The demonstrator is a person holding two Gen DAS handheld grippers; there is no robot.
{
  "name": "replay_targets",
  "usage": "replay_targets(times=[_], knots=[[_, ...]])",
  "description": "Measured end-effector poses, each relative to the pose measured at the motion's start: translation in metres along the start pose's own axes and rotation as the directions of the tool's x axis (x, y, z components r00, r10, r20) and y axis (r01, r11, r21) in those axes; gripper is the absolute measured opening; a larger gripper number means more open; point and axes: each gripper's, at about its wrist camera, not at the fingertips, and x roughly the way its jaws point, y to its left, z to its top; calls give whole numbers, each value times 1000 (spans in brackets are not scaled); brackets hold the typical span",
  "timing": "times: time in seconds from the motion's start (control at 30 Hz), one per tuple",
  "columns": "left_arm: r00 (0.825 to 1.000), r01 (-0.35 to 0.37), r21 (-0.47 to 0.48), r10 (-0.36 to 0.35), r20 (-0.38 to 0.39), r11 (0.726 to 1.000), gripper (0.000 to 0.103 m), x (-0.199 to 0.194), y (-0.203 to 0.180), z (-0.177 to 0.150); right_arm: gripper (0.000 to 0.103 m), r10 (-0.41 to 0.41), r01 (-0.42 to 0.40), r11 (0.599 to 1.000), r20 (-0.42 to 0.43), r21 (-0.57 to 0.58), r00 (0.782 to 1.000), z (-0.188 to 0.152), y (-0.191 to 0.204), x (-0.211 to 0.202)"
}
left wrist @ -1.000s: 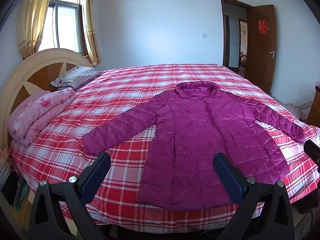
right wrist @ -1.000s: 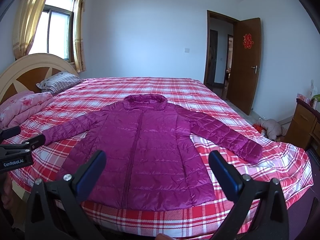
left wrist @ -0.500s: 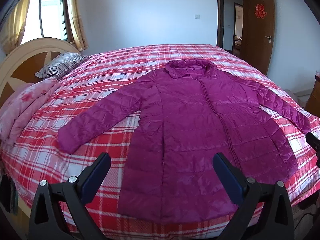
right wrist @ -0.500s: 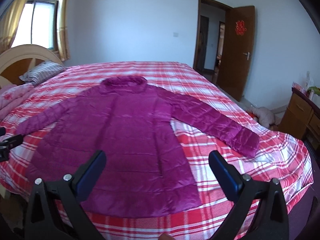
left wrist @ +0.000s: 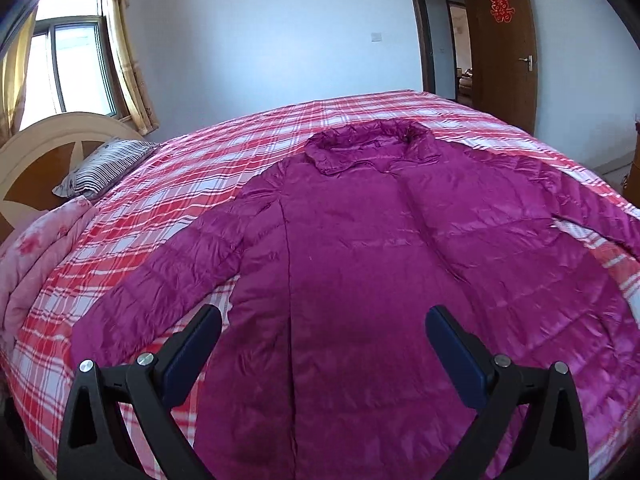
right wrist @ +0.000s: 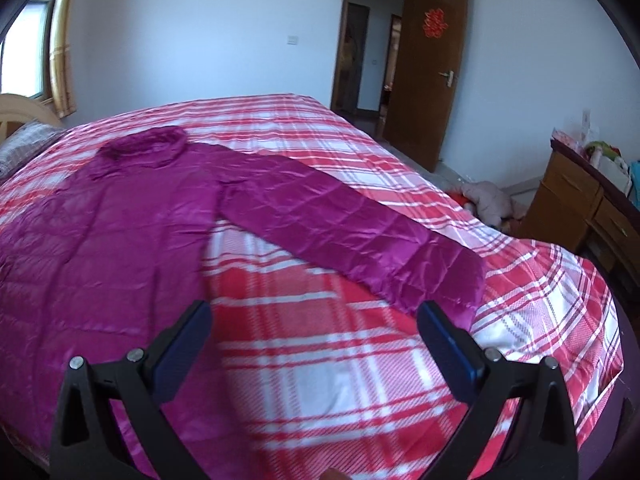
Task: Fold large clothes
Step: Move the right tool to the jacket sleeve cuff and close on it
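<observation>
The red-and-white plaid bed (right wrist: 360,208) carries the shiny magenta quilted down coat (left wrist: 380,272) spread flat, collar at 12 o'clock, both sleeves out; no fold looks made yet. The left gripper (left wrist: 322,344) hovers over its body and the right gripper (right wrist: 314,336) near the cuff at 2 o'clock, both with jaws wide and empty.

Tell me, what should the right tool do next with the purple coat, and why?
Probably ease the right tool forward onto the sleeve cuff and close. The purple coat lies flat and unfolded, both tools are open and empty, and that cuff sits just ahead.
</observation>
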Motion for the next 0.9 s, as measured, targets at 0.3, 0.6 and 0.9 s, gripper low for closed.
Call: replay_targets(times=[0.3,0.6,0.9], knots=[[994,-101,-28,100,-35,994,102,56,12,0,84,-100,115,979,-96,170,990,22,-86,55],[992,-102,-38,99,-73,994,102,70,13,-10,42,-43,81,984,-229,159,972,21,-99,100],[995,-69,-56,65,-70,996,102,60,15,-7,13,-13,39,986,-156,165,988,37,-106,83]])
